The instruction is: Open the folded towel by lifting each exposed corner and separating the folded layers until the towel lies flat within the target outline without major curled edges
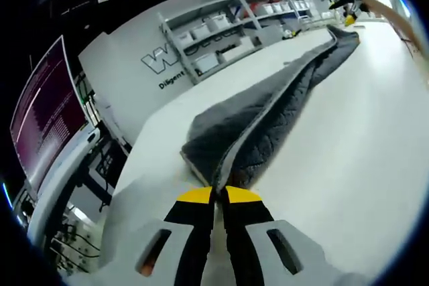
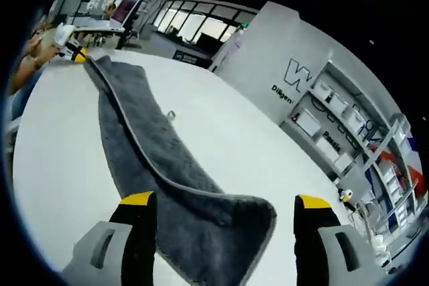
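Note:
A grey quilted towel (image 1: 268,108) lies folded in a long strip on the white table (image 1: 348,138). It is raised along its fold line, with a pale hem. In the left gripper view, my left gripper (image 1: 219,192) is shut on the towel's near end. The right gripper (image 1: 350,6) is small at the towel's far end. In the right gripper view, my right gripper (image 2: 224,200) stands open and wide, and the towel's (image 2: 144,145) rounded end lies between its jaws without being gripped. The left gripper (image 2: 72,50) holds the towel's far end beside a person's hand (image 2: 32,55).
Shelving with white bins (image 1: 221,28) lines a grey wall with a logo (image 2: 295,72) beyond the table. A monitor (image 1: 43,112) stands off the table's left edge. A small pale object (image 2: 171,116) sits on the table (image 2: 221,125) beside the towel.

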{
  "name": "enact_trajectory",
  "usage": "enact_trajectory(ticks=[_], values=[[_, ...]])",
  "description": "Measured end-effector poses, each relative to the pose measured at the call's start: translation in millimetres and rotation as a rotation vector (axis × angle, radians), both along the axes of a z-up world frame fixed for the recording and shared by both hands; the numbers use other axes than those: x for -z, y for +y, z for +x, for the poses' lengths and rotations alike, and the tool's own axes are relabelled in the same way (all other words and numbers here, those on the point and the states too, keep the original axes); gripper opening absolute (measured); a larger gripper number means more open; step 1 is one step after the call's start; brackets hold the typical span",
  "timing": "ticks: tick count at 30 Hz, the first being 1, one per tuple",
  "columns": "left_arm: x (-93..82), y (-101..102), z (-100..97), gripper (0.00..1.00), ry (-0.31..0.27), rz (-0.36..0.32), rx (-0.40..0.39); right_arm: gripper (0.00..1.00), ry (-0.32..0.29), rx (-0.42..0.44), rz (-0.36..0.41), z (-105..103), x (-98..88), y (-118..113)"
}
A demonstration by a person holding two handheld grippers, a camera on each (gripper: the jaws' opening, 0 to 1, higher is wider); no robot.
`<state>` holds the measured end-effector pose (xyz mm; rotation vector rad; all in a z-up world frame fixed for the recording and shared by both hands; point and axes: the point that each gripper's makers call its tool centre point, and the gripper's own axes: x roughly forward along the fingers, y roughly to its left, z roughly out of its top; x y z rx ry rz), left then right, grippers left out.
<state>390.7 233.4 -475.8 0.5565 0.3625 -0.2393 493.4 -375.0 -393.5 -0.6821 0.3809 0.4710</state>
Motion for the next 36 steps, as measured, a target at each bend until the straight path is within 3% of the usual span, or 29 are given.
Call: enact_trajectory(ticks=[7,13,18,23,30,36], values=[[0.1,1,1.0,0.05,0.004,0.005,-0.002,0.65,0.072,0.061,-0.089,24,19.3,-30],[2.7,1,1.5,0.05,0.009,0.011,-0.001,0.59,0.128,0.105,-0.113,39,33.1,-47],[4.1,0,2.0,0.05,0.009,0.015,0.0,0.45,0.117,0.107,-0.065,51,29.2,-52],[4.0,0,2.2,0.05,0.013,0.018,0.003,0.33,0.122,0.108,-0.067,58,36.0,-53],[3.9,1,2.5,0.05,0.013,0.02,0.005,0.02,0.067,0.074,-0.045,60,34.8,-43],[3.7,1,4.0,0.05,0.011,0.019,0.002,0.0,0.055,0.035,-0.109,54,33.4,-35]])
